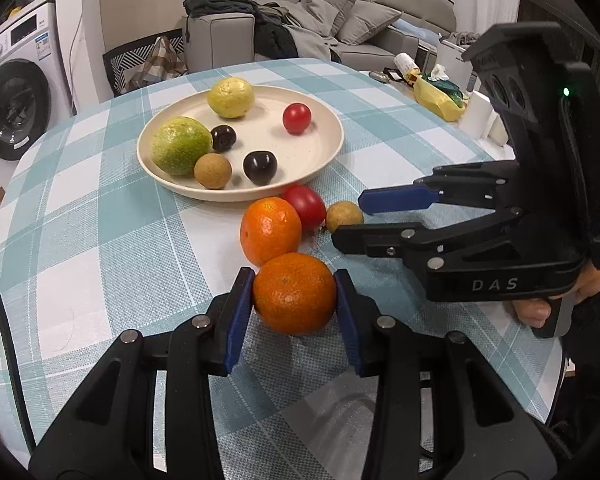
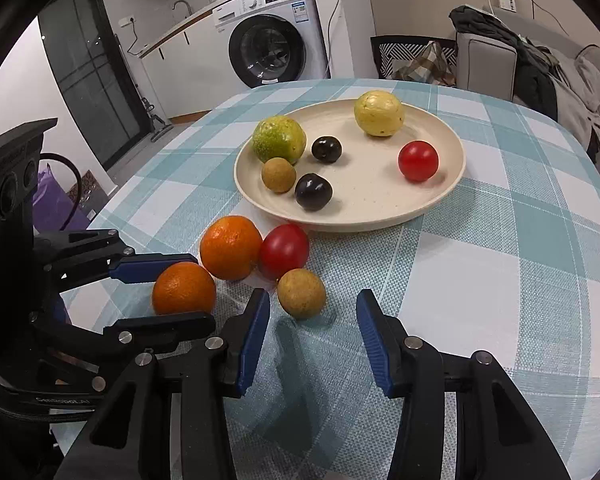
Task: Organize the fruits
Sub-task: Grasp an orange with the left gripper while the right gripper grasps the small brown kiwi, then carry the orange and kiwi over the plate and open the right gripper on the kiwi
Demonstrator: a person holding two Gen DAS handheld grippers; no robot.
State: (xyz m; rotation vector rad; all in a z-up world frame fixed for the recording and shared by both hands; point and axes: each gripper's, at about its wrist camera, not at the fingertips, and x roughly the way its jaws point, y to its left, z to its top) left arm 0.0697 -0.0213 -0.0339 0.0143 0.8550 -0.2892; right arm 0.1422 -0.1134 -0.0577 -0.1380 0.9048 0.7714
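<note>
- Although six fruits already lie on the cream plate [image 2: 452,184], the task appears a little over half done, since four others remain on the checked tabletop [image 2: 500,280].
- Left hand-held gripper [image 1: 294,300]: clenched on the nearer orange [image 1: 295,293], its blue pads pressed to both flanks; the fruit sits on the cloth, not yet lifted.
- Second orange [image 1: 270,230]: just behind the first, touching or nearly so, ungrasped.
- On the plate, left to right in the left wrist view: a green fruit [image 1: 180,145], a brown longan-like fruit [image 1: 213,171], two dark plums [image 1: 260,167], a yellow fruit [image 1: 231,97] at the far rim and a red tomato [image 1: 297,118].
- Loose red tomato [image 1: 306,206]: on the tabletop just in front of the plate's near rim, beside the second orange.
- Small brown fruit [image 2: 301,293]: on the tabletop, beside that tomato.
- Right hand-held gripper [image 2: 314,340]: released, the jaws apart and gripping nothing; the brown fruit lies just ahead of the fingertips, towards the left finger, and no pad touches it.
- Remaining, by judgement: two oranges, one tomato and one brown fruit to be carried to the plate.
</note>
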